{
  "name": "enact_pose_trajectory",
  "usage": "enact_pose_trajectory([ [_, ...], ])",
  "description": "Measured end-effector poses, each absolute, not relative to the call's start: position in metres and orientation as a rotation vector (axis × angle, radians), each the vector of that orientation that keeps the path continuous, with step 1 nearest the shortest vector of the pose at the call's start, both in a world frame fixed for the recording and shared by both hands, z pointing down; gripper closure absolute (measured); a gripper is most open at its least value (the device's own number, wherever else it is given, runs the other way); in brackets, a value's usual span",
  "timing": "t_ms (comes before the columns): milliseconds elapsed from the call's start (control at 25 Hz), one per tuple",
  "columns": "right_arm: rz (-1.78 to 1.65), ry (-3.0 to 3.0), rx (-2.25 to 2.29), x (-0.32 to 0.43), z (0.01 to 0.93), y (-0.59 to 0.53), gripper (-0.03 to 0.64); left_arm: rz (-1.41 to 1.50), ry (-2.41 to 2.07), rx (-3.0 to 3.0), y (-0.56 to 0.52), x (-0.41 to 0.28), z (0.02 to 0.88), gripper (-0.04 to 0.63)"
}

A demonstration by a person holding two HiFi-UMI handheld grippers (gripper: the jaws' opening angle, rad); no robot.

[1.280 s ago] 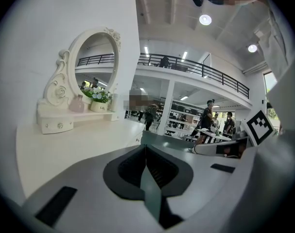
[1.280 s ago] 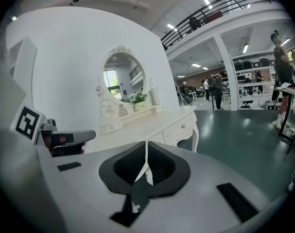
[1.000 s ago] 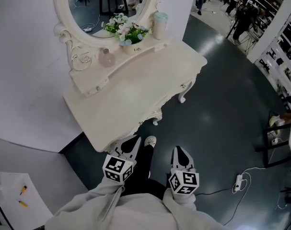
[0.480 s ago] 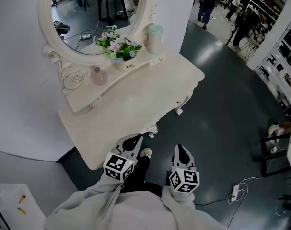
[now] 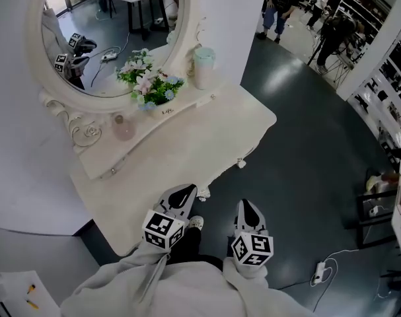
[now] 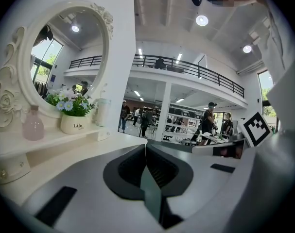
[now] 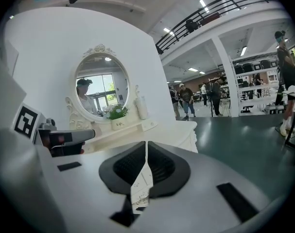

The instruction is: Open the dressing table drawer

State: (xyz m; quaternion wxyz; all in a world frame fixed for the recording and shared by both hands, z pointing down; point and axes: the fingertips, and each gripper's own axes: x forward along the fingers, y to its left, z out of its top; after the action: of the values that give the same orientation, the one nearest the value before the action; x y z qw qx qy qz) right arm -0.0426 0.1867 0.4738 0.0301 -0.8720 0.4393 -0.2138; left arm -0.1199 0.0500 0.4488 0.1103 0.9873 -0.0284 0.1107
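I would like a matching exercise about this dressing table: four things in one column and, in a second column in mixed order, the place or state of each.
Column one
1. pink bottle
2. flower pot
3. pale green tumbler
4. right gripper

Column two
A. jaws together
B. on the shelf, rightmost of three in the head view
C. on the shelf, leftmost of three in the head view
D. on the shelf, between the other two

Pairs: 1-C, 2-D, 3-B, 4-A
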Motion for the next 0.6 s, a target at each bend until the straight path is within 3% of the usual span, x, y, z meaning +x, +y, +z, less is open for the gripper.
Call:
enact_pose_trajectory([
  [600, -0.741, 1.363, -2.694, 0.026, 0.489, 0.13, 0.578, 0.353, -0.046, 2.837, 0.006, -0.055, 0.467, 0.58],
])
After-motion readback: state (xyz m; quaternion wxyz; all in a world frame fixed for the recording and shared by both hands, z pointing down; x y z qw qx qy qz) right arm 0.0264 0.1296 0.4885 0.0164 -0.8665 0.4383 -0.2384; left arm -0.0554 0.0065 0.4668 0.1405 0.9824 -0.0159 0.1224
